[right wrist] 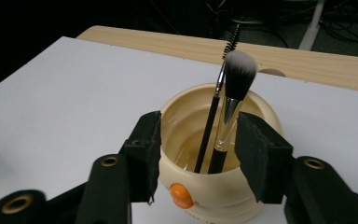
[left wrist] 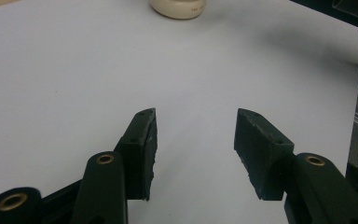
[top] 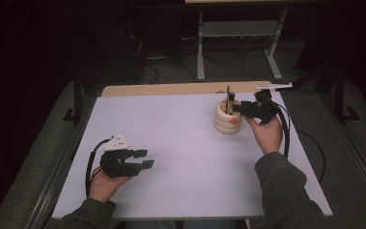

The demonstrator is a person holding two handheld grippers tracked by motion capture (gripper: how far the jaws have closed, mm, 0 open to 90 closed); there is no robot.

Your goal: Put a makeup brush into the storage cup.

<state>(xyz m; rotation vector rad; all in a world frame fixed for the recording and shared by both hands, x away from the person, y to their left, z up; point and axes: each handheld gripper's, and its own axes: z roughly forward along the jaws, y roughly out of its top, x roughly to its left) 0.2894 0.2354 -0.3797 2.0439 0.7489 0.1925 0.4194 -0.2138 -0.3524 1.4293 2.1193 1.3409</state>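
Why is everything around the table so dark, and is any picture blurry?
High view: light falls on the white table, the room behind stays dim. Right gripper view: the cream pot and brushes look sharp. Left gripper view: soft shadow at upper right.

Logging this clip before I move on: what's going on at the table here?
A person works at a white table with a hand-held gripper in each hand. The right hand-held gripper sits at a cream holder, jaws apart on either side of a fluffy makeup brush and a thin spoolie wand standing inside, pressing on neither. The left hand-held gripper rests open and empty near the front edge.
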